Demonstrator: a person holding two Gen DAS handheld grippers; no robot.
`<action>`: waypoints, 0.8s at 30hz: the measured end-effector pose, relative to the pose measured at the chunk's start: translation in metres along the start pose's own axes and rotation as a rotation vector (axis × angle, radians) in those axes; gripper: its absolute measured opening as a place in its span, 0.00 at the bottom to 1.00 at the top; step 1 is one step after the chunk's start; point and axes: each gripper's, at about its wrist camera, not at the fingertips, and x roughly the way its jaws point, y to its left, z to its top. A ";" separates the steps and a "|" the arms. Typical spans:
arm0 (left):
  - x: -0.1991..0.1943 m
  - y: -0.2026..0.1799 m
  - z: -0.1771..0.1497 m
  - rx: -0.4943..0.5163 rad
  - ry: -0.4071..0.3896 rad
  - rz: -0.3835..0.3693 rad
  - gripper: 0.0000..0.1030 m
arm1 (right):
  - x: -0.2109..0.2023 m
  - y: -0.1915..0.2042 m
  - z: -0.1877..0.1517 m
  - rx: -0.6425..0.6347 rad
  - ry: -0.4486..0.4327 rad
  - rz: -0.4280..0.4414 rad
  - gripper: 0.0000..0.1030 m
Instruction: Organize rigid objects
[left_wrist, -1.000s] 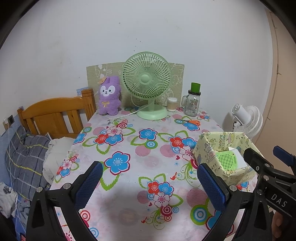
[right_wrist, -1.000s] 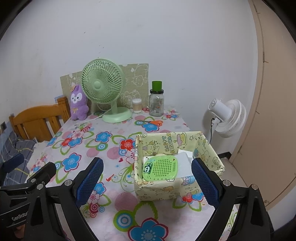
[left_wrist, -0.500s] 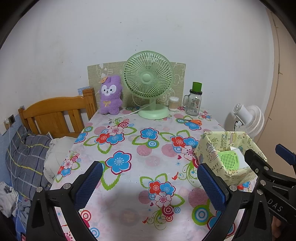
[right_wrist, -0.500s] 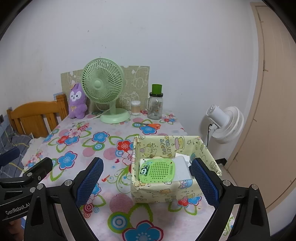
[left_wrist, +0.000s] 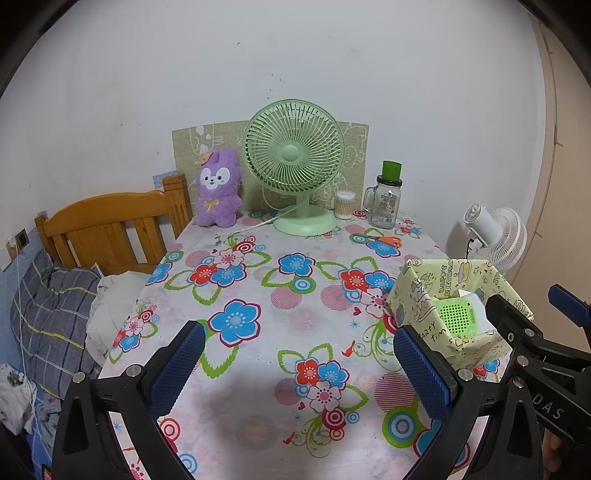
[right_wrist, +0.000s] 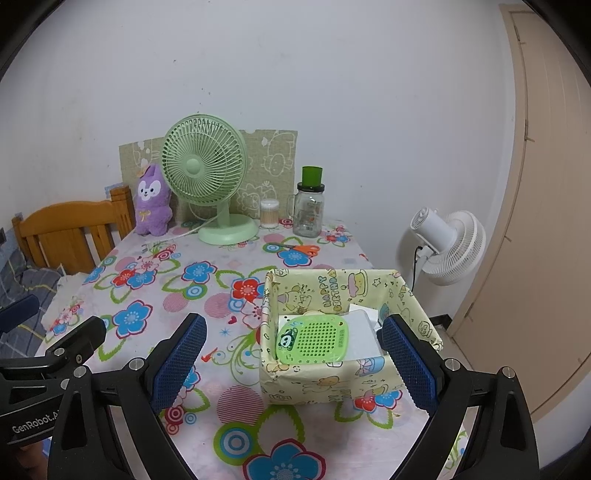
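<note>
Illumination is even, diffuse indoor light; the source is probably overhead, though no lamp is in view. A soft shadow lies on the near part of the tablecloth (left_wrist: 258, 417). The white wall (right_wrist: 332, 110) shows no glare. Both views are sharp at centre. Fisheye distortion bends the door frame (right_wrist: 524, 184) at right, and dark vignetting fills the corners.

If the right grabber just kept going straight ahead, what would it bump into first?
Probably the yellow paper box and the green perforated case inside it. The right gripper is open and aimed at the box's left half, with only bare tablecloth before it. Depth is hard to judge.
</note>
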 end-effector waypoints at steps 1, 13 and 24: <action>0.000 0.000 0.000 0.001 0.000 0.000 1.00 | 0.000 0.000 0.000 0.000 0.000 0.000 0.95; -0.001 0.000 0.001 0.003 -0.004 0.001 1.00 | 0.000 0.000 0.000 0.005 -0.002 0.004 0.95; -0.001 0.000 0.002 0.004 -0.006 0.001 1.00 | -0.002 0.001 0.000 0.005 -0.007 0.002 0.95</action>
